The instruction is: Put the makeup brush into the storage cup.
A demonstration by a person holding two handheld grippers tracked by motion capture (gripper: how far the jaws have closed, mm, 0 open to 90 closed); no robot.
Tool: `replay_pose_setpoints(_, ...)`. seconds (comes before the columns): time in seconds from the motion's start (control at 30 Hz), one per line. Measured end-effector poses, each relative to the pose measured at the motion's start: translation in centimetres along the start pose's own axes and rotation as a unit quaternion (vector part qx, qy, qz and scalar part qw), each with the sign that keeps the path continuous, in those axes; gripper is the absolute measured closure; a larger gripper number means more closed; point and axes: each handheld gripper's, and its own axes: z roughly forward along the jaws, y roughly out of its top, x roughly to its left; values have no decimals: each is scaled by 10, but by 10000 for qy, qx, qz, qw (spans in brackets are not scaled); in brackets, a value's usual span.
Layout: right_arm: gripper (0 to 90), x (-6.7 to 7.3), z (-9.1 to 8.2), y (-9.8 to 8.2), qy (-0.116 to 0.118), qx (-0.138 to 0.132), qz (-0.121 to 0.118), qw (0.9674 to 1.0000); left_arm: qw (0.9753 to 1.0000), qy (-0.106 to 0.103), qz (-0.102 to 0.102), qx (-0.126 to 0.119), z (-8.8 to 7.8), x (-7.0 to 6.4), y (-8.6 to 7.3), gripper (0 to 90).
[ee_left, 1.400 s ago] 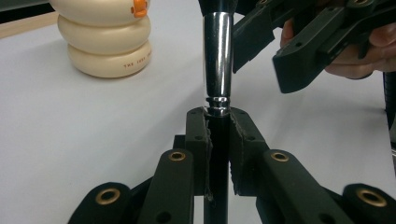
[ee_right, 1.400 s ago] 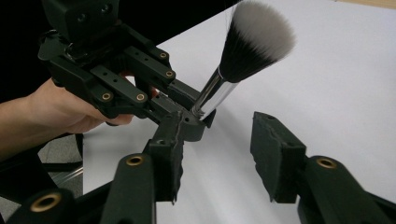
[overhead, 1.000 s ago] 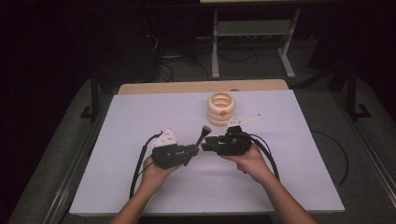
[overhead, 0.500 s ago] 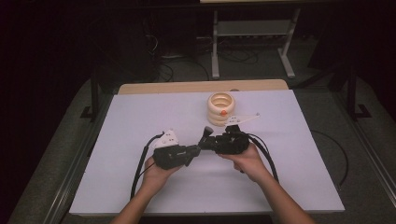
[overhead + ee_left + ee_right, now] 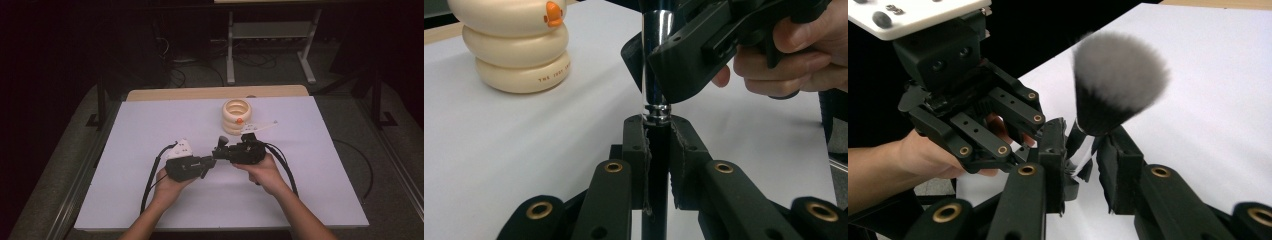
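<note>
The right gripper view reveals the brush (image 5: 1118,80) bristles; the left gripper view, its black handle.

We see a lab-like recording room: a bench (image 5: 150,130) under a plain white sheet, dark surroundings, loose cables (image 5: 250,60) on the grey carpet (image 5: 395,150) behind it, and a metal stand (image 5: 270,35) at the back.

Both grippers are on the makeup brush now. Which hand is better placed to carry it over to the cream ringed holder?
Probably right. The right gripper has just closed on the brush ferrule and sits nearer the holder. The left gripper clamps the handle, farther away.
</note>
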Motion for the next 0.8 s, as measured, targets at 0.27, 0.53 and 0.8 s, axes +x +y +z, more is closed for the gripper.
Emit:
replay_pose_setpoints(0.27, 758, 1, 1, 0, 48, -11, -34, 10000, 10000, -34, 2, 37, 2, 1, -1, 789)
replay_pose_setpoints(0.53, 760, 2, 1, 0, 45, 10, -179, 9998, 10000, -45, -24, 79, 4, 2, -3, 714)
replay_pose_setpoints(0.8, 759, 2, -2, 0, -155, 88, -348, 9992, 9999, -86, 45, 69, 6, 3, -5, 540)
